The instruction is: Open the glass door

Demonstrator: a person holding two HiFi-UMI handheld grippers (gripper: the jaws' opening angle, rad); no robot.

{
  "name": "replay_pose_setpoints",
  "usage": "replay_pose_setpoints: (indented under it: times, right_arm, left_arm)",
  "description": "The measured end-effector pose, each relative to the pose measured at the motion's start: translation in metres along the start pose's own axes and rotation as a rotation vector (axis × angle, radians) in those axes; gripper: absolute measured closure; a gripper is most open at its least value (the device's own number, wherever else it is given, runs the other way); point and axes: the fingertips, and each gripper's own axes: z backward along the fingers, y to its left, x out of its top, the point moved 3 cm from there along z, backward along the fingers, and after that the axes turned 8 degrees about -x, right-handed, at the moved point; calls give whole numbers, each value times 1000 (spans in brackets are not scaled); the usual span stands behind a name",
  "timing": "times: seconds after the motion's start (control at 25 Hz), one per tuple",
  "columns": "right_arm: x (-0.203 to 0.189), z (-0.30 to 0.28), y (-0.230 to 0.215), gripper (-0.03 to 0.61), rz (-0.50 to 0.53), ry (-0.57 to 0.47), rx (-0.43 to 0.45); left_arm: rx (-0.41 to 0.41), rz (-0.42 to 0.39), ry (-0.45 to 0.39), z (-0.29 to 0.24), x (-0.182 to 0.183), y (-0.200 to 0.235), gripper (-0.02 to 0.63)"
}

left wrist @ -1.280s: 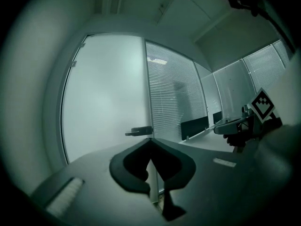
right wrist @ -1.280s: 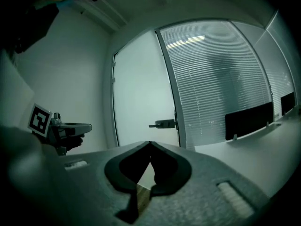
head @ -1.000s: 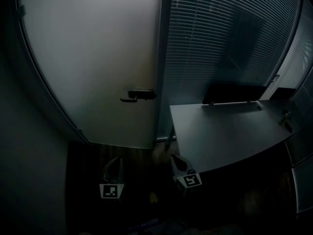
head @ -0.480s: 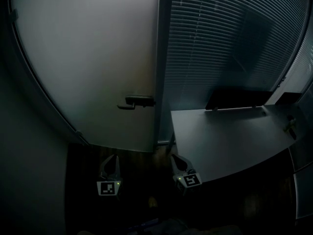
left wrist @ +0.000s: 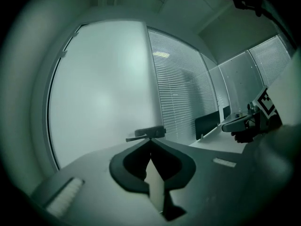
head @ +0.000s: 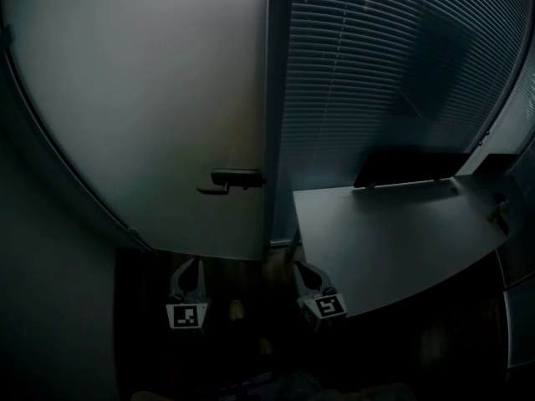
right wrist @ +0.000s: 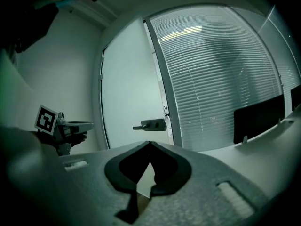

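The frosted glass door (head: 150, 98) stands shut, its dark handle (head: 232, 178) at its right edge. It looks heavy, stiff and slippery, so the handle is the place to grab. Below the handle, the left gripper (head: 193, 263) and right gripper (head: 298, 266) are both pressed together, empty.

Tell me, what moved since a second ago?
The left gripper and the right gripper have edged closer to the glass door, which now fills more of the head view. Nothing was grabbed or let go. Both grippers are still shut and empty, the handle is untouched, and the door is closed.
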Motion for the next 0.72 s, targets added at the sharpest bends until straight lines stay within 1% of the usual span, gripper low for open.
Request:
replay_pose_setpoints:
  times: [0.16,0.24,0.36,0.44,0.56,0.72]
  right_arm:
    - [8,-29,-2,576,3,-16,-25]
    - [6,-44,-3,577,-2,-13,-40]
    - [3,-69,-4,577,-1,-7,-46]
    - [10,-82,-1,577,3,-9,-47]
    - [25,-95,4,577,-3,-5,-54]
    - [25,-110,-1,577,-13,13,-87]
  left_arm:
    - [-27,2,-3,-28,-2,19,609]
    - [-41,7,-3,-42,-8,28,609]
    - [-61,-9,-3,-67,-18,39,609]
    - [-68,-36,6,-81,-15,47,609]
    - [-78,-106,44,-94,-7,59,609]
    - [-85,-170,75,-114,-15,70,609]
